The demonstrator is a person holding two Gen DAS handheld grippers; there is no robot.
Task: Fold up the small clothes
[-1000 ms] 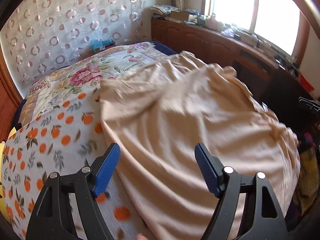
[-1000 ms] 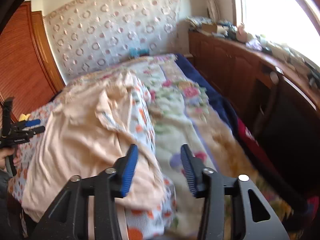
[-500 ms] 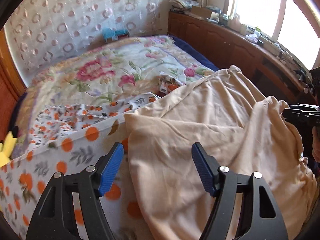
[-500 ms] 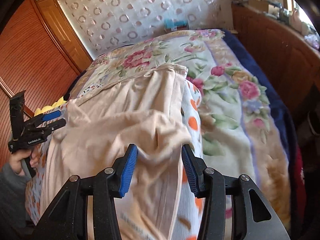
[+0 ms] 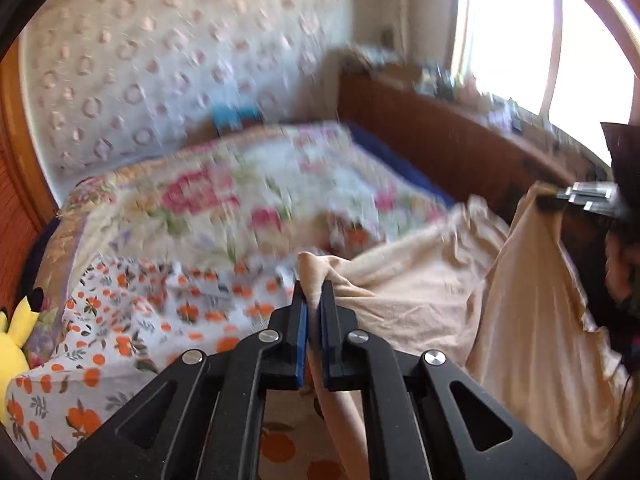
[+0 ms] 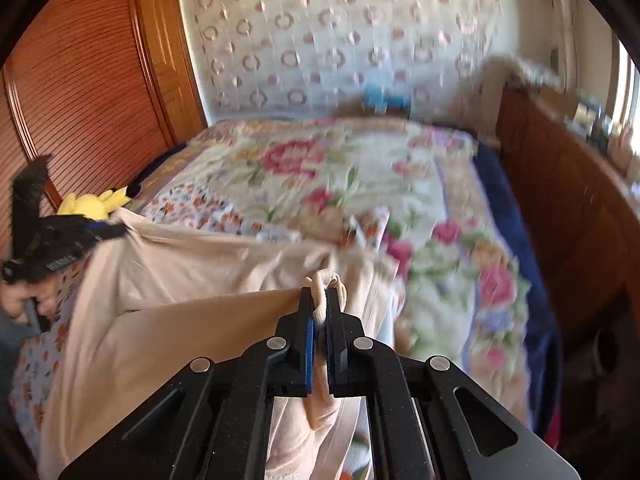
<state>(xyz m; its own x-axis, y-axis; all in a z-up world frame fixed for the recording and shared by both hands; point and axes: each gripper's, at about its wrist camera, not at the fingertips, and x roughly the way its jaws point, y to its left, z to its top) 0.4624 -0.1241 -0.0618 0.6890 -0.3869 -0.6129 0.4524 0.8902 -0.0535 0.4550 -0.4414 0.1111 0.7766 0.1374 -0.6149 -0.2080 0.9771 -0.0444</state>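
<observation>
A peach garment (image 5: 432, 300) is stretched between my two grippers above the bed. My left gripper (image 5: 314, 292) is shut on one bunched corner of it. My right gripper (image 6: 323, 300) is shut on another corner, with the cloth (image 6: 192, 320) hanging down to the left. In the left wrist view the right gripper (image 5: 576, 196) shows at the far right, holding the cloth's raised edge. In the right wrist view the left gripper (image 6: 76, 232) shows at the far left, gripping the other end.
An orange-print sheet (image 5: 120, 320) lies under the garment on a floral bedspread (image 6: 320, 168). A yellow plush toy (image 6: 92, 204) sits at the bed's left edge. A wooden cabinet (image 6: 560, 184) runs along the right, a slatted wooden door (image 6: 80, 80) on the left.
Both grippers have shut on corners of the peach garment and lifted it off the bed. Half a second ago both were open over the cloth.
</observation>
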